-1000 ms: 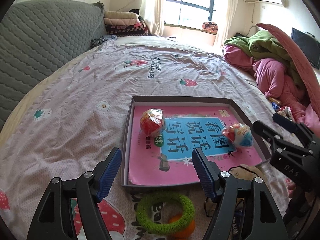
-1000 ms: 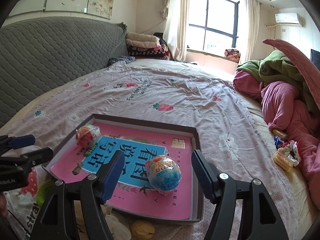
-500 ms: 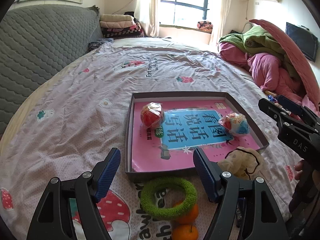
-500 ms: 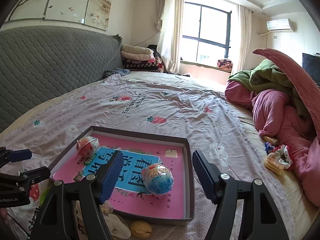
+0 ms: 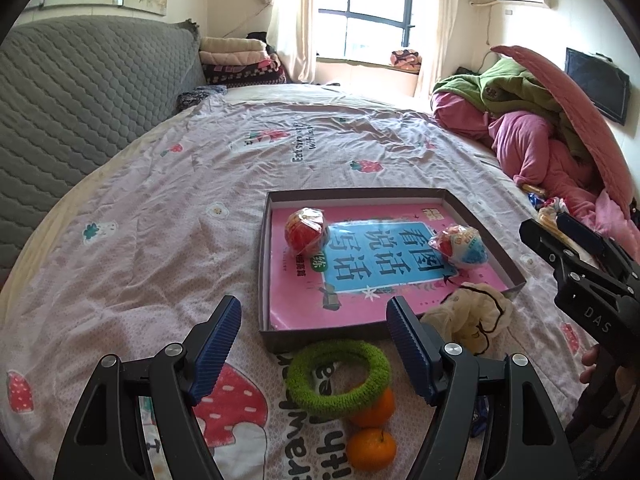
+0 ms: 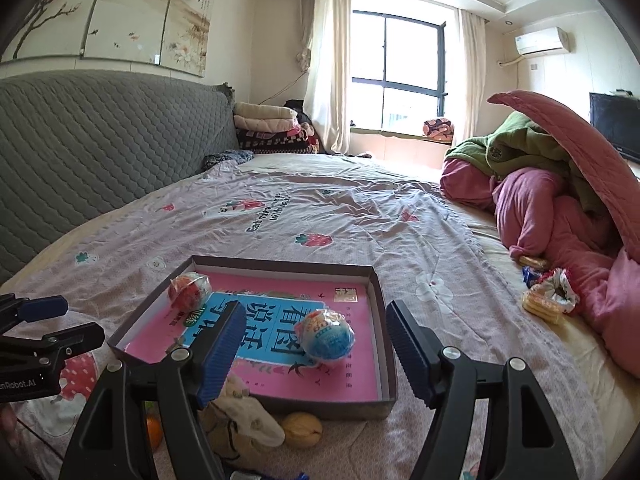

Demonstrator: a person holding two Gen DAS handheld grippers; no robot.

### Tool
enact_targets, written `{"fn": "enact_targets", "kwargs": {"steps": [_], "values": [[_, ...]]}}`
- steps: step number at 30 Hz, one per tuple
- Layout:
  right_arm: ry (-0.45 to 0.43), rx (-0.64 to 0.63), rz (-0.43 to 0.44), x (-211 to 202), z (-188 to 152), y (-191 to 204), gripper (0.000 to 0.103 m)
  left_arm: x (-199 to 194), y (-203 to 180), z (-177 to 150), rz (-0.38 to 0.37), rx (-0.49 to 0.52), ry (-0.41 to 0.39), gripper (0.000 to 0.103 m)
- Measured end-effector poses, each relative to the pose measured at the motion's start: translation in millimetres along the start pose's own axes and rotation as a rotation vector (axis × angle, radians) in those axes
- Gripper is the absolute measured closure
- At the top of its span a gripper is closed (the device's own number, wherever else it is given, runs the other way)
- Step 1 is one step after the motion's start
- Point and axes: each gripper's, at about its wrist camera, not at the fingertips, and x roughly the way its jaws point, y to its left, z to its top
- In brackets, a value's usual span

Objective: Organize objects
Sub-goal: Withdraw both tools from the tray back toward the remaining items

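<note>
We see both jaws spread, empty: left gripper [image 5: 313, 342], right gripper [image 6: 316, 344]. Inside shallow box [image 5: 482, 216]: red wrapped egg [image 5: 306, 229], blue wrapped egg [image 6: 327, 340]. Just before box: green fuzzy ring [image 5: 339, 380], tangerines [image 5: 371, 449], cloth pouch [image 5: 478, 314].

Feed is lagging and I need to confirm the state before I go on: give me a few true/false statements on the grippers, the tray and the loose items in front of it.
1. Both grippers are open and hold nothing. True: the left gripper and the right gripper show empty gaps between their blue pads.
2. Two wrapped egg toys lie in the tray. True: the red egg and the blue egg.
3. The green ring is inside the tray. False: it lies on the bedsheet just before the tray's near wall.
4. Only one orange is visible. False: two oranges lie near the ring.
5. The cream cloth toy is clamped by the right gripper. False: it lies loose by the tray's corner.
</note>
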Motion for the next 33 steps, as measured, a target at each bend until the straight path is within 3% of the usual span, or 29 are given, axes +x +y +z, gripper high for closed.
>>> {"fn": "enact_targets", "kwargs": {"steps": [10, 18, 33], "values": [[-0.015, -0.015, -0.01, -19.3, -14.8, 1.8, 0.03, -14.9, -8.4, -21.3, 0.024, 0.02, -0.011, 0.027], [-0.015, -0.015, -0.014, -28.0, -23.4, 2.1, 0.03, -24.0, -6.0, -33.8, -0.009, -0.003, 0.002, 0.027], [0.062, -0.052, 0.021, -35.4, -53.1, 21.1, 0.03, -16.2, -16.7, -61.3, -0.013, 0.059, 0.078, 0.027]]}}
